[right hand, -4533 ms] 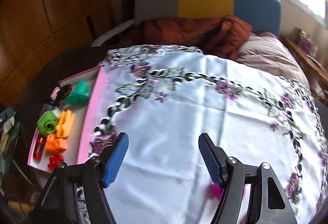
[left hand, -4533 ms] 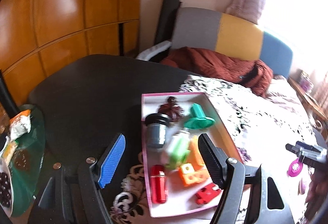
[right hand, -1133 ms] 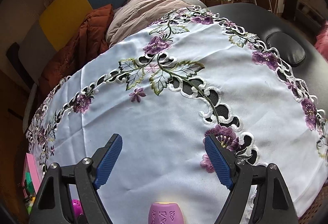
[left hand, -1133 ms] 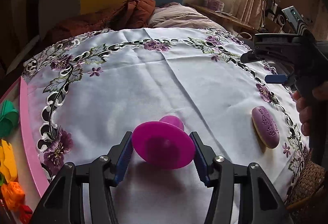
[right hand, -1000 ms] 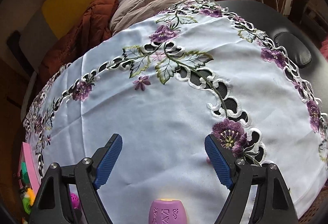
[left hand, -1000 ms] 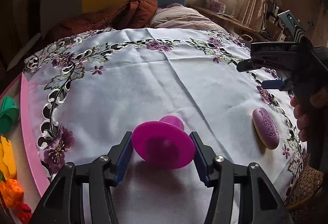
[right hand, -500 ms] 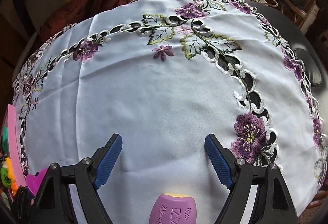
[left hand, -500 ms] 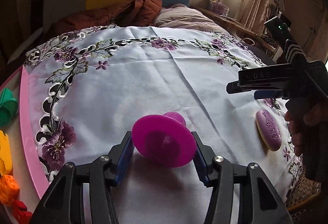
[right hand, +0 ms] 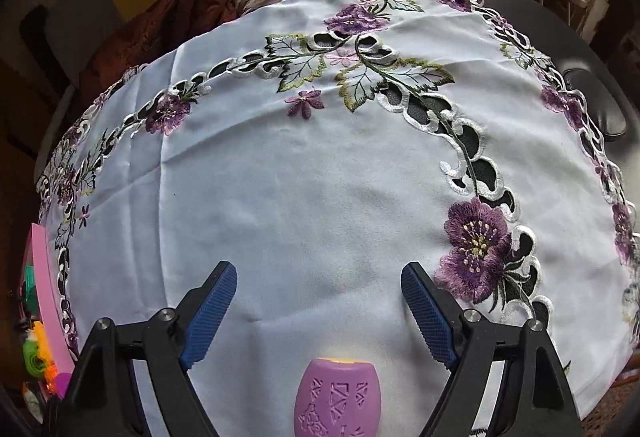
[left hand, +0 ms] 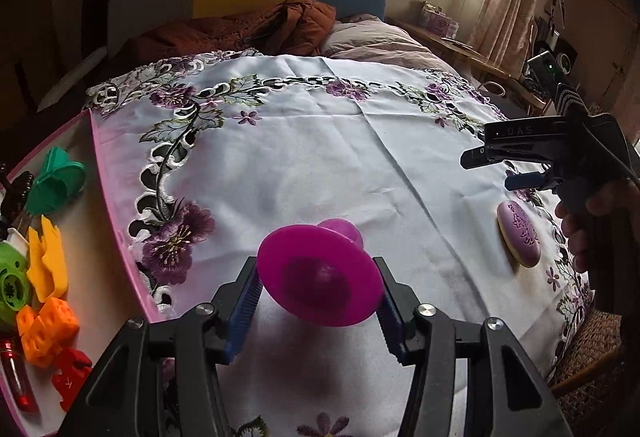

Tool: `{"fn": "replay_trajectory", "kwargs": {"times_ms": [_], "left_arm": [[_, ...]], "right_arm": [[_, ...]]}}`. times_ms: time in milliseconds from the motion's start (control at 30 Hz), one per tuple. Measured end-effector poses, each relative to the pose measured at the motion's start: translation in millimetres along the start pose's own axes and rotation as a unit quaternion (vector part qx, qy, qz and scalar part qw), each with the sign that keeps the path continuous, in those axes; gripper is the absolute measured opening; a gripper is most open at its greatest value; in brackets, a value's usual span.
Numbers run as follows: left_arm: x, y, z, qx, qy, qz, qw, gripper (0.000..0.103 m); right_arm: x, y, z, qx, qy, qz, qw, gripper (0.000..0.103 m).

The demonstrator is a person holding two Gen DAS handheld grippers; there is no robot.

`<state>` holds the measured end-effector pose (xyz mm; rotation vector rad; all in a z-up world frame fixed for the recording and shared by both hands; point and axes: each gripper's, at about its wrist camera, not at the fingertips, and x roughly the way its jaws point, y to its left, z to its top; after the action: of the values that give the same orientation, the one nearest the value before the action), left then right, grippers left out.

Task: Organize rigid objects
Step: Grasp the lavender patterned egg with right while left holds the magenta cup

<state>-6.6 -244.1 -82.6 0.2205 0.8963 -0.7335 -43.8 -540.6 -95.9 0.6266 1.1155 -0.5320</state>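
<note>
My left gripper (left hand: 318, 297) is shut on a magenta funnel-shaped toy (left hand: 318, 275) and holds it above the white embroidered tablecloth (left hand: 320, 157). A pink tray (left hand: 116, 237) at the left holds several toys, among them a green funnel (left hand: 56, 185), a yellow piece (left hand: 48, 261) and orange blocks (left hand: 46, 329). My right gripper (right hand: 318, 311) is open over the cloth, with a purple oval toy (right hand: 337, 395) lying below and between its fingers. The right gripper (left hand: 520, 165) and the purple oval (left hand: 518, 239) also show in the left wrist view at the right.
A sofa with a rust-coloured blanket (left hand: 248, 29) and a beige cushion (left hand: 372, 37) lies behind the table. A wooden shelf (left hand: 460, 49) runs under the window. The tray edge (right hand: 44, 277) shows at the left in the right wrist view. A wicker basket (left hand: 580, 361) is at the lower right.
My left gripper closed on the magenta toy and has lifted and carried it leftward toward the tray. My right gripper has swung left and lowered over the purple oval, still open.
</note>
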Motion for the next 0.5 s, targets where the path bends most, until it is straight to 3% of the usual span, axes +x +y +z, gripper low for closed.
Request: {"fn": "replay_trajectory", "kwargs": {"times_ms": [133, 333, 467, 500], "left_arm": [[-9.0, 3.7, -3.1, -0.005, -0.005, -0.008, 0.9999, 0.055], [-19.5, 3.3, -3.3, -0.009, -0.016, -0.022, 0.9996, 0.055], [-27.6, 3.9, -1.3, -0.012, -0.027, -0.027, 0.9992, 0.055], [-30.0, 4.7, -1.0, -0.013, -0.030, -0.028, 0.9991, 0.055]], "right_arm": [[-11.9, 8.0, -7.7, -0.038, 0.022, -0.002, 0.999, 0.085], [-11.6, 1.3, -25.8, -0.077, 0.069, -0.047, 0.994, 0.084], [-2.4, 5.9, -41.3, -0.106, 0.102, -0.059, 0.987, 0.066], [-4.9, 10.5, -43.2, -0.119, 0.097, -0.063, 0.986, 0.047]]}}
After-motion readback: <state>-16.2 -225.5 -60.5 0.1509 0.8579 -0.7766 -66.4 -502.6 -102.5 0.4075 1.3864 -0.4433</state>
